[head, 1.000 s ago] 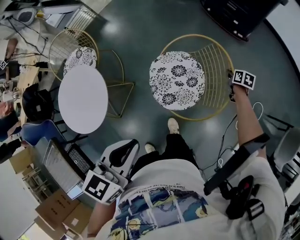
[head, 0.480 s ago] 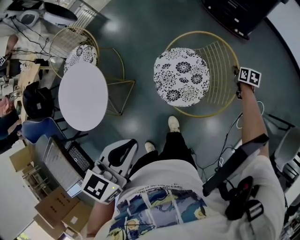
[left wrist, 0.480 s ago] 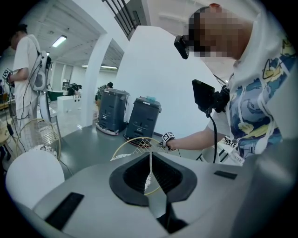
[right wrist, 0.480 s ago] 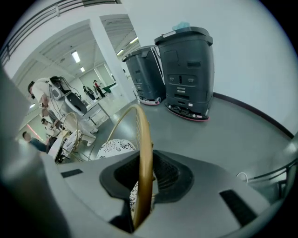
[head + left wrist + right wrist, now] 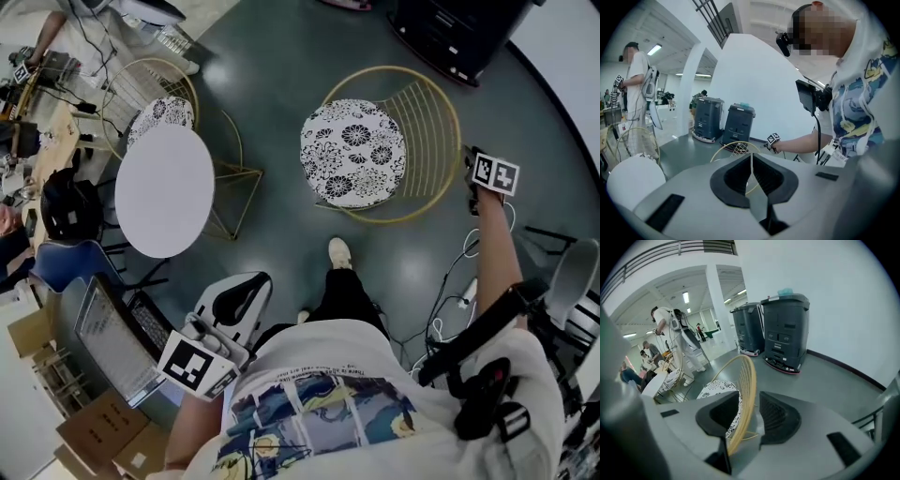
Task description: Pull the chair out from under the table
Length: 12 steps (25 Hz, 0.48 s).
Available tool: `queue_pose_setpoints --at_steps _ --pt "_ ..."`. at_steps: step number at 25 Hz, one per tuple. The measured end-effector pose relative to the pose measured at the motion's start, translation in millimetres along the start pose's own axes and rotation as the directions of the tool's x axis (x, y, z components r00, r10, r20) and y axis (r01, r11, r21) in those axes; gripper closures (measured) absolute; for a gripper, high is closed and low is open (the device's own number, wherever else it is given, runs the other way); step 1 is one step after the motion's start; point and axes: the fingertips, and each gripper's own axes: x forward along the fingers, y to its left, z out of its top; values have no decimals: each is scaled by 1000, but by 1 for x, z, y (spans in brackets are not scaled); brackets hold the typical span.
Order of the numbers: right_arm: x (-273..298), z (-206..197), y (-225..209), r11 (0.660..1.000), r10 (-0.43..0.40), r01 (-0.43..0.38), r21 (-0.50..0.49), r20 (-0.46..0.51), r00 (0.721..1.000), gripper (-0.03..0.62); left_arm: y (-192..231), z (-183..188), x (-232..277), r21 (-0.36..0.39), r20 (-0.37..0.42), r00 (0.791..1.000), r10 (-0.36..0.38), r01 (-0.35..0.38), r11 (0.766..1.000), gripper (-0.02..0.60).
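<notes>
We show the right gripper [image 5: 472,172] astride the back rim of the chair [image 5: 353,152], jaws opening around it (left gripper [image 5: 251,291], jaws together and empty, sits farther off); the table [image 5: 164,192] stands well apart.

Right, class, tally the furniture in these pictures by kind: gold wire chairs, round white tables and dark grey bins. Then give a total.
Gold wire chairs: 2
Round white table: 1
Dark grey bins: 2
Total: 5

Operator: white tee [image 5: 375,352], blue-yellow print.
Black trousers [image 5: 342,291], pale shoes [image 5: 339,251]; left hand-held gripper [image 5: 257,282], right hand-held gripper [image 5: 468,157]: black-white marker cubes [image 5: 197,366].
</notes>
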Motion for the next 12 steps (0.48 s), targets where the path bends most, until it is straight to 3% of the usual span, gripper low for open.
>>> queue_pose_setpoints --at_steps 5,12 --pt "-110 -44 64 995 9 1 -104 94 996 468 -39 -28 -63 25 61 996 -61 59 998 571" --pt "-264 -149 233 948 226 -178 -264 162 961 572 -95 -92 -165 12 128 986 -108 107 994 571"
